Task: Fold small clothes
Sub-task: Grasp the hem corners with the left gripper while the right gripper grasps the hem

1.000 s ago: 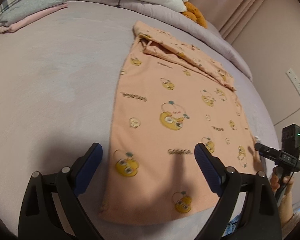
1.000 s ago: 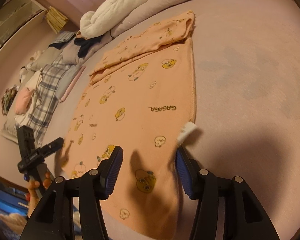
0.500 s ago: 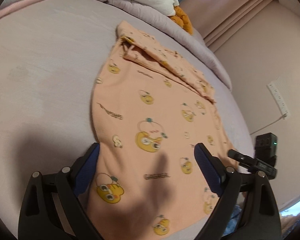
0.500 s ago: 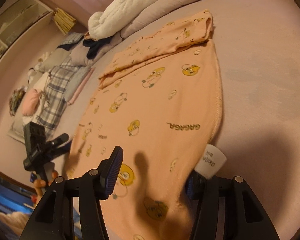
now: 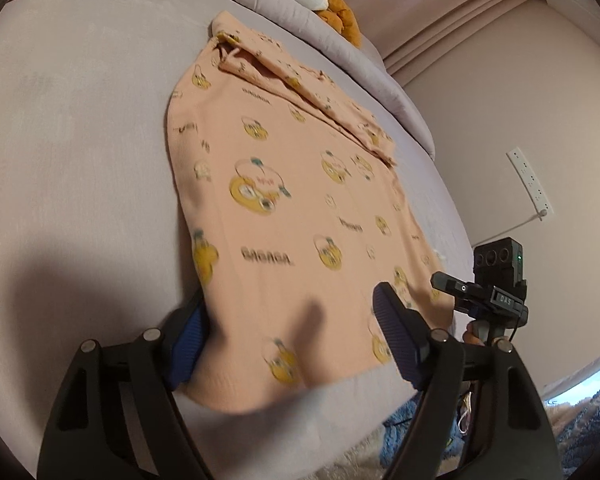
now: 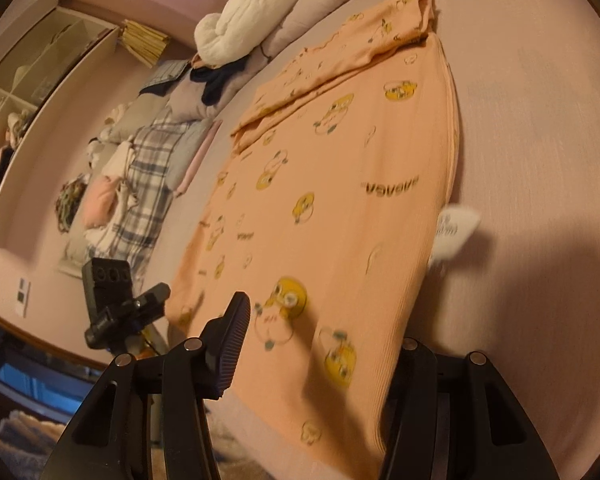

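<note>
The left gripper (image 5: 292, 332) and right gripper (image 6: 320, 344) both stand wide apart at the near hem of a peach duck-print garment (image 5: 284, 200) spread flat on the lilac bed (image 5: 80, 128), the hem draping over one finger of each. Beyond the garment's far folded end lie a white bundle (image 6: 252, 20) and plaid clothes (image 6: 148, 176); a white tag (image 6: 456, 228) juts from its side seam.

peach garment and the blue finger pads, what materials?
Peach garment: looks like soft ribbed cotton-type knit, matte, with printed cartoons; fine parallel ribs show near its edge. Left gripper's fingers: blue pads look like ridged rubber or soft plastic, on glossy black hard-plastic arms.
</note>
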### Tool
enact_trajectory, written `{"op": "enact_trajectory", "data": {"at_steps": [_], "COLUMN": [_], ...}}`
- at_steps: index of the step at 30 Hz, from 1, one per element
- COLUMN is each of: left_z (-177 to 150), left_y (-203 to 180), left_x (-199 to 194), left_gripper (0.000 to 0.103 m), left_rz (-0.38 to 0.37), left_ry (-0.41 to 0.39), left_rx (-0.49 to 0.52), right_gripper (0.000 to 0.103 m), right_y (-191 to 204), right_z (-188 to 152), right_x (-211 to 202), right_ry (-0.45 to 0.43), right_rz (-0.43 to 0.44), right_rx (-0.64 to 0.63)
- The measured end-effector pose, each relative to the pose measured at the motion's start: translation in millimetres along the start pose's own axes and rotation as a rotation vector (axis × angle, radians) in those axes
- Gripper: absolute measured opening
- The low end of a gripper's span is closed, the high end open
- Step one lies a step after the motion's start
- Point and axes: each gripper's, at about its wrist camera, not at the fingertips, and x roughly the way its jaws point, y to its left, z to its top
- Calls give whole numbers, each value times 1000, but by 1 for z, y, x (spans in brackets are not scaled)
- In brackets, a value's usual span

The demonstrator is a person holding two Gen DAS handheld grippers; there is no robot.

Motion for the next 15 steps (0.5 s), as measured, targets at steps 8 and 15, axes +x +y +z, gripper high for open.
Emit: {"op": "enact_trajectory", "data": {"at_steps": [8,15], "left_z": [-16,-2], "left_y": [-15,6], "left_x": [7,11], "left_gripper": [78,29], "left_rz": [20,40], "left_ry": [19,-15], "left_rx": [39,-81], "right_gripper": [54,48], "right_y": [7,5], "right_z": [-13,-13], "right_x": [2,4], "right_ry": [6,-23], "right_rz": [12,-2], "right_rx": [3,21]}}
